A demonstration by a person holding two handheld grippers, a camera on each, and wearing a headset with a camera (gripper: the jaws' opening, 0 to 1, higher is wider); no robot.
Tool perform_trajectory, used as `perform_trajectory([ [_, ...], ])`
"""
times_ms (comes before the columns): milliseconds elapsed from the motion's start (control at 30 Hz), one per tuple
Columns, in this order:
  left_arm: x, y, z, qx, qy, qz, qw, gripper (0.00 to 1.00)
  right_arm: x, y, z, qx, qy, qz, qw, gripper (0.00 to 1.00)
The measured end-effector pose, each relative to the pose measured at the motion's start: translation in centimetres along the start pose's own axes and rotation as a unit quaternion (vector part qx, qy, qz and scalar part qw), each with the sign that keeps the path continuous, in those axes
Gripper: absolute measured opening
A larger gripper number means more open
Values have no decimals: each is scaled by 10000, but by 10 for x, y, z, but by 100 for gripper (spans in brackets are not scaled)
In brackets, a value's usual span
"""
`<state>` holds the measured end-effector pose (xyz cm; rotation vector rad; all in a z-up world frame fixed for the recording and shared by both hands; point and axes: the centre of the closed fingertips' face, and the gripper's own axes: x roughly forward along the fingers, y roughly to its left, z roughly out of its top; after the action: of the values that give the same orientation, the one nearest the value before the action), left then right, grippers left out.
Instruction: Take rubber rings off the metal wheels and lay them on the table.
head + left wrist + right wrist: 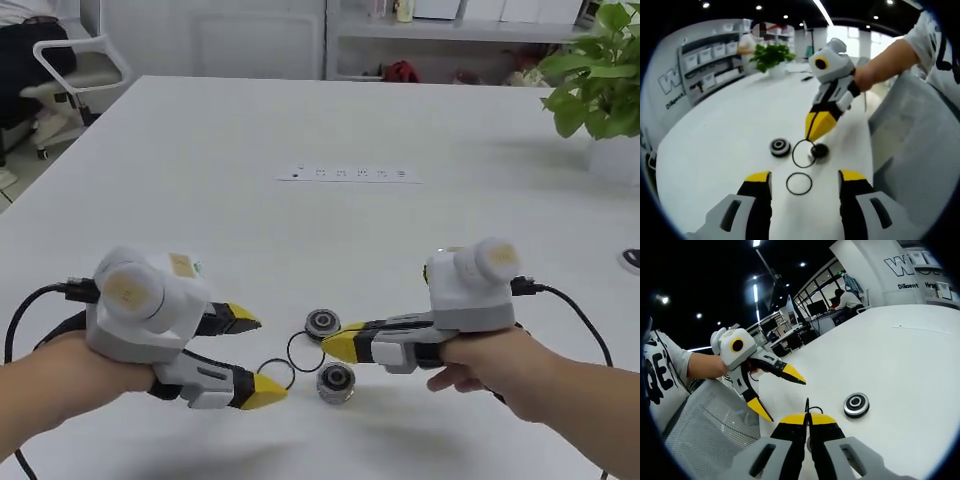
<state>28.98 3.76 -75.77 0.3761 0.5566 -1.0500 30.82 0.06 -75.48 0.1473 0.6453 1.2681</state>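
Rubber rings, two, both on the white table [300, 120] and around neither wheel.

Item 1: loose ring [799, 183]. It lies flat on the table between the two yellow tips of my left gripper [805, 176], roughly centred in the gap, and as far as I can see it touches neither tip. Left jaws: spread wide, holding nothing. In the head view this ring sits just beside the tip nearer to me.

Item 2: pinched ring [305, 351]. It is caught at its edge by my right gripper [342, 345]. Right jaws: pressed together on the ring, with a thin black line of rubber rising between the yellow tips in the right gripper view. In the left gripper view the ring hangs tilted below the tip, its lower edge at the table.

Item 3: far wheel [322, 322]. It lies flat on the table, just beyond the pinched ring and well clear of both sets of jaws.

Item 4: near wheel [335, 382]. It lies flat, just beside the right gripper's tip on my side. I cannot tell whether the pinched ring touches it.

Item 5: potted plant [600, 75], at the table's far right edge, well apart from the work.
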Motion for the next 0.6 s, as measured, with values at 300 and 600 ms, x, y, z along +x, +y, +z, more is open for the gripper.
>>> perform_trajectory([
  [300, -10, 7, -9, -37, 57, 106, 9999, 56, 14, 3, -3, -21, 124, 80, 9999, 0],
  [600, -17, 11, -16, -113, 104, 194, 9997, 57, 25, 3, -8, -20, 250, 140, 9996, 0],
])
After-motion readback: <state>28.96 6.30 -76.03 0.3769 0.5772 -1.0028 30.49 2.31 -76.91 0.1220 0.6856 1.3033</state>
